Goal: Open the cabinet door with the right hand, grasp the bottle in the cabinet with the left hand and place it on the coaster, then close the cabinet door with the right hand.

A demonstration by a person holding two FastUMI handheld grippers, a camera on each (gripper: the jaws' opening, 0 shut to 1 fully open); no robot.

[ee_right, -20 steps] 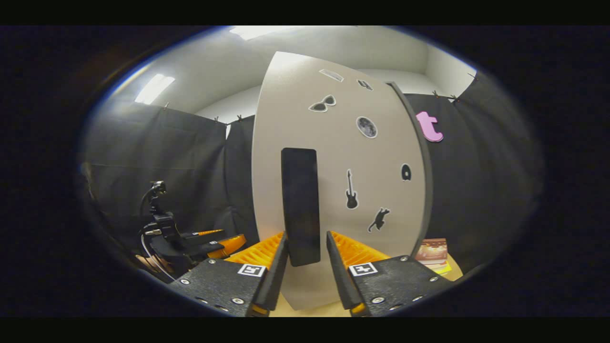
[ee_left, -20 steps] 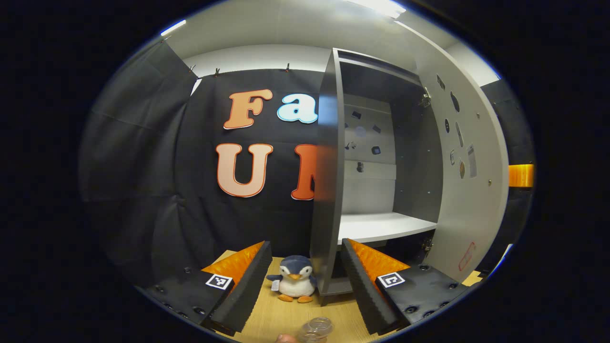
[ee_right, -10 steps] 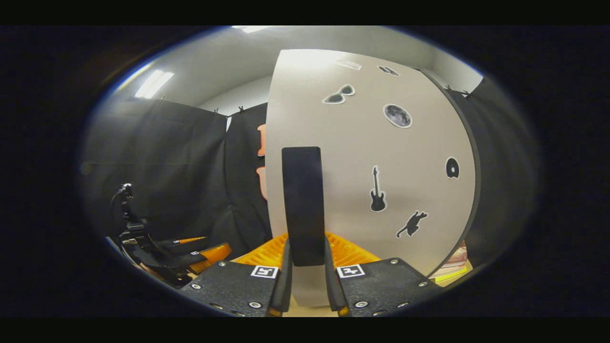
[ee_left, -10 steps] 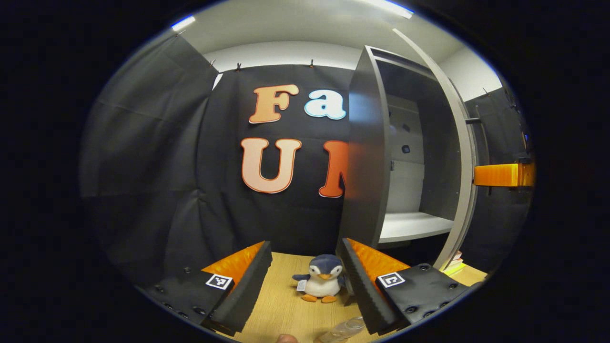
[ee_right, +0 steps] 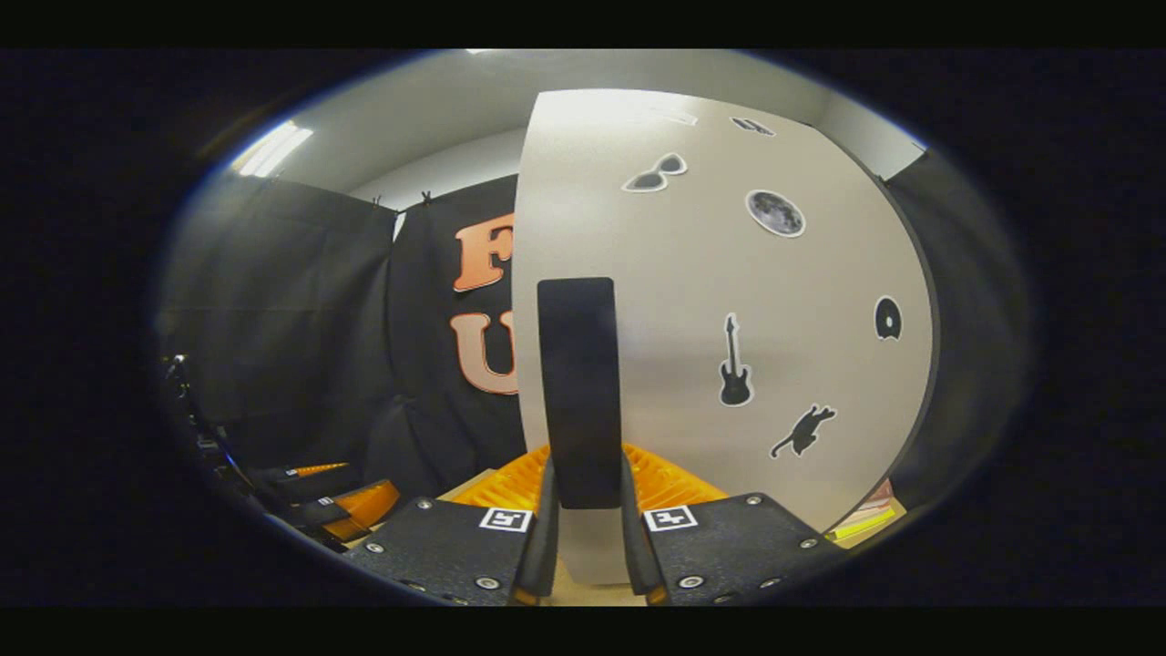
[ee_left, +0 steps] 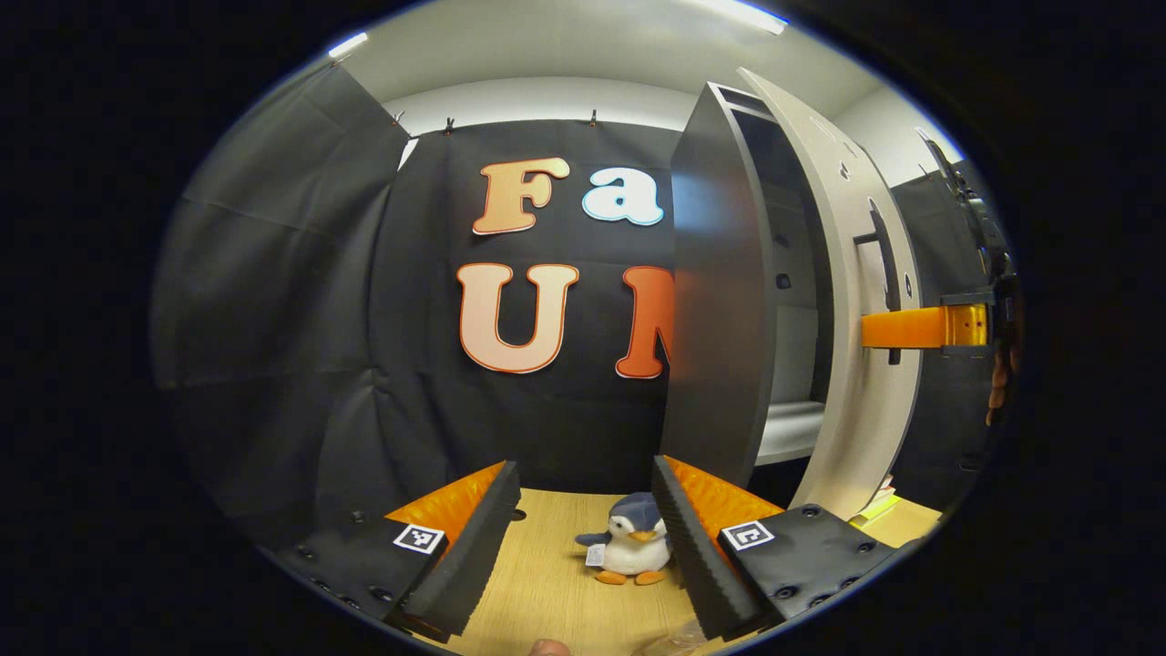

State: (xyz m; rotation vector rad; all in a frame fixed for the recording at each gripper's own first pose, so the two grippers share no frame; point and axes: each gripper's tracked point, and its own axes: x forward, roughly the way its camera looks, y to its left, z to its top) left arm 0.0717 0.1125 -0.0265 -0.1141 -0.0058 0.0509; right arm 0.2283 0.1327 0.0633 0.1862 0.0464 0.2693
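My right gripper (ee_right: 583, 510) is clenched on the door handle (ee_right: 577, 392), both fingers pressing its sides; cabinet door (ee_right: 720, 310) ajar, partway swung. My left gripper (ee_left: 583, 538) is spread wide, holding nothing, over the wooden table (ee_left: 547, 592) near the penguin plush (ee_left: 629, 547). Bottle: just a clear sliver (ee_left: 674, 642) at the bottom edge.

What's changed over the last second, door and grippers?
The right gripper closed on the door handle and is swinging the cabinet door shut: the gap showing the cabinet interior has narrowed to a slit in the left gripper view. The left gripper has drawn back from the bottle, open and empty throughout. The penguin toy has stayed on the table.
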